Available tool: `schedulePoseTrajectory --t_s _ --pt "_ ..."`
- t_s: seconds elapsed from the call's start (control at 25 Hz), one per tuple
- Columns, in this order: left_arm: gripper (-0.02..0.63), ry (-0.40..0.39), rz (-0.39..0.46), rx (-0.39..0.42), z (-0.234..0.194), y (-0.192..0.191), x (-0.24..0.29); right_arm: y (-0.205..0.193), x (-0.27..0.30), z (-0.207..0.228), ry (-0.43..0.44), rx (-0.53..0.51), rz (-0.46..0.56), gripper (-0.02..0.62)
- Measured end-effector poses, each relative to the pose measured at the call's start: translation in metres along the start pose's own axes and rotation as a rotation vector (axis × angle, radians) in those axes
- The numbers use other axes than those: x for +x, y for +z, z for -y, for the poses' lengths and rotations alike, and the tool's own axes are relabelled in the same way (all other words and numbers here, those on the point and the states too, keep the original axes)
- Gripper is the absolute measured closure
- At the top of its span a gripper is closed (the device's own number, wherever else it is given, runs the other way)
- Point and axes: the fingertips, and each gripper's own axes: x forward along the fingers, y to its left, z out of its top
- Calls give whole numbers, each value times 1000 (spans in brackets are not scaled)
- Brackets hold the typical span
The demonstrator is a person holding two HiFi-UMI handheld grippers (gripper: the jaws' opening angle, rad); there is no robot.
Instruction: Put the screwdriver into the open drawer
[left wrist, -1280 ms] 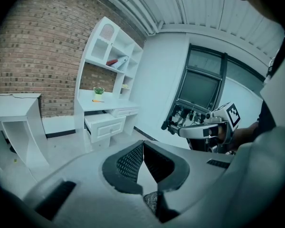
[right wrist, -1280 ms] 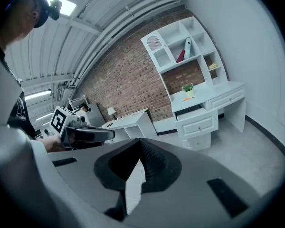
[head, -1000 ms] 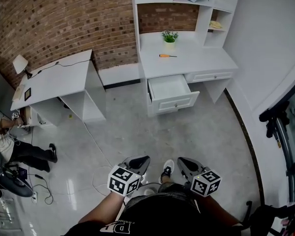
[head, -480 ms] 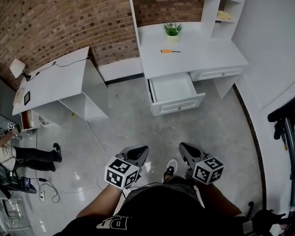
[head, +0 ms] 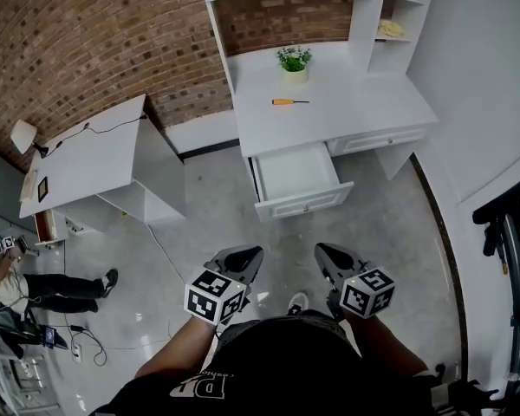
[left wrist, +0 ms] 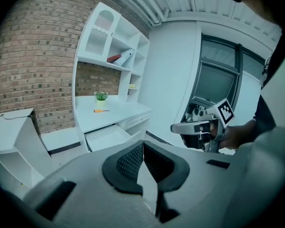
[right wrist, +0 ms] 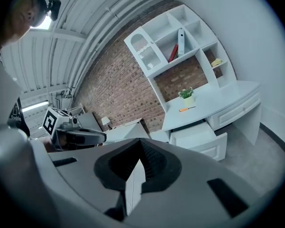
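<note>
An orange-handled screwdriver [head: 289, 101] lies on the white desk [head: 347, 111], in front of a small potted plant [head: 294, 60]; it also shows as the screwdriver [left wrist: 100, 110] and the screwdriver [right wrist: 186, 109] in the gripper views. Below the desktop the open drawer [head: 297, 176] stands pulled out and looks empty. My left gripper [head: 248, 259] and right gripper [head: 327, 256] are held side by side low in the head view, well short of the desk, both shut with nothing between the jaws. The left gripper [left wrist: 142, 156] and right gripper [right wrist: 140, 158] point toward the desk.
A second white desk [head: 91, 159] with a lamp [head: 22, 134] stands at the left against the brick wall. Cables [head: 169, 258] trail over the glossy floor. A person [head: 35, 289] sits at far left. Shelves [head: 390, 16] rise above the desk; a dark rack [head: 507, 224] is at right.
The desk and drawer have come nearer and shifted lower in the head view as I walk toward them. Both grippers stay shut, side by side.
</note>
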Motion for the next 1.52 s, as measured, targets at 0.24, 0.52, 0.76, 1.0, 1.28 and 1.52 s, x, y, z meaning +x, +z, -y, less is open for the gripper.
schedulePoseTrajectory --t_s 0.24,0.52,0.76,1.0,1.28,1.52 --pt "588 9 20 -1 -6 26 37 15 7 33 8 -1 -13 591" --pt "588 2 5 -5 -3 30 54 17 7 48 2 13 -22 591" --pt "588 -4 -8 -13 -12 31 66 16 12 59 -3 25 -28 591" --pt "588 -30 -5 -14 -23 38 83 20 23 72 -35 23 -49 591" --pt "588 -46 11 -6 -47 58 103 41 43 85 -42 0 -35 591" --pt "588 -54 1 8 -73 69 117 53 66 94 -51 -11 -40 591"
